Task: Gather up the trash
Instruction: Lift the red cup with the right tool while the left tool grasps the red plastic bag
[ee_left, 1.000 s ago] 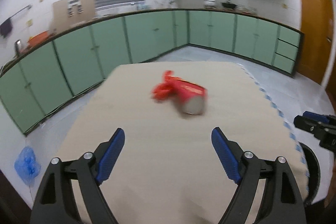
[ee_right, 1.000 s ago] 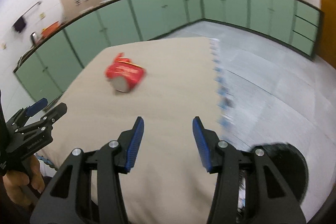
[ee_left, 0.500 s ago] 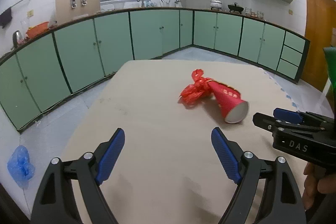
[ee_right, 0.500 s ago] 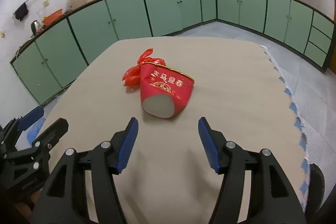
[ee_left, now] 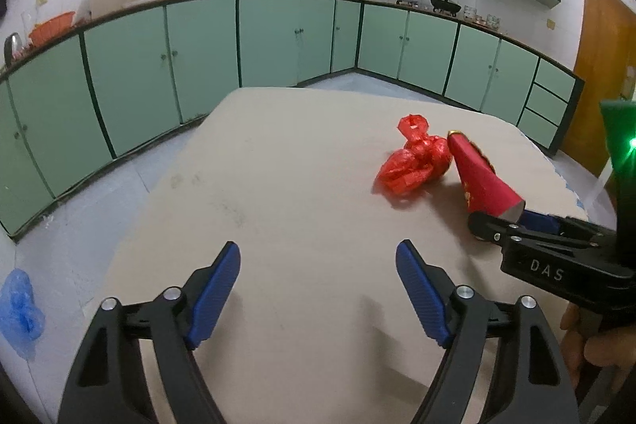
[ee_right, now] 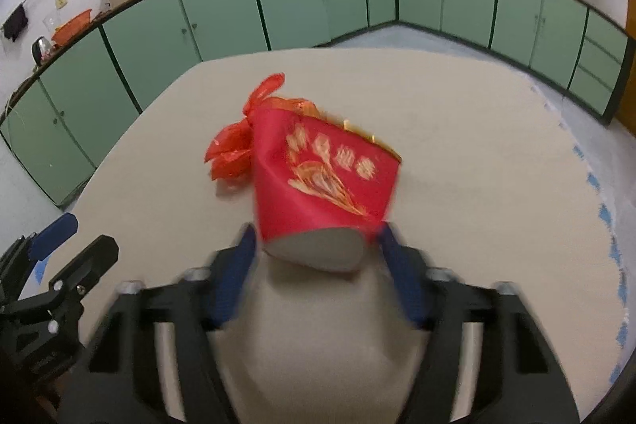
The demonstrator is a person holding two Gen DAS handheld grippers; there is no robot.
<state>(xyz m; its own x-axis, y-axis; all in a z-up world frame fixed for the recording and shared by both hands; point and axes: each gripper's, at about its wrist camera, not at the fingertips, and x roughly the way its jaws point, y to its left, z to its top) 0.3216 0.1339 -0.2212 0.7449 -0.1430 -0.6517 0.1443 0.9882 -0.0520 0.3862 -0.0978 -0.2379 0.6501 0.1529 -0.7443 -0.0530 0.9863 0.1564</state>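
A red paper cup (ee_right: 322, 181) with gold print lies on its side on the beige table (ee_right: 477, 130), its base toward me. A crumpled red plastic bag (ee_right: 232, 150) lies against its far left side. My right gripper (ee_right: 318, 257) is open, its blue fingers on either side of the cup's base; contact is blurred. In the left wrist view the cup (ee_left: 483, 181) and bag (ee_left: 417, 161) lie at the right, with the right gripper (ee_left: 516, 225) at the cup's base. My left gripper (ee_left: 318, 289) is open and empty over bare table.
Green kitchen cabinets (ee_left: 278, 38) run along the back and left walls. A blue plastic bag (ee_left: 20, 308) lies on the floor at the left. The table's right edge (ee_right: 604, 225) has a blue-patterned rim. A brown door (ee_left: 596, 74) stands at the right.
My right gripper has moved forward, and the cup's base now sits between its fingers. My left gripper's view has shifted so the cup and bag lie further right.
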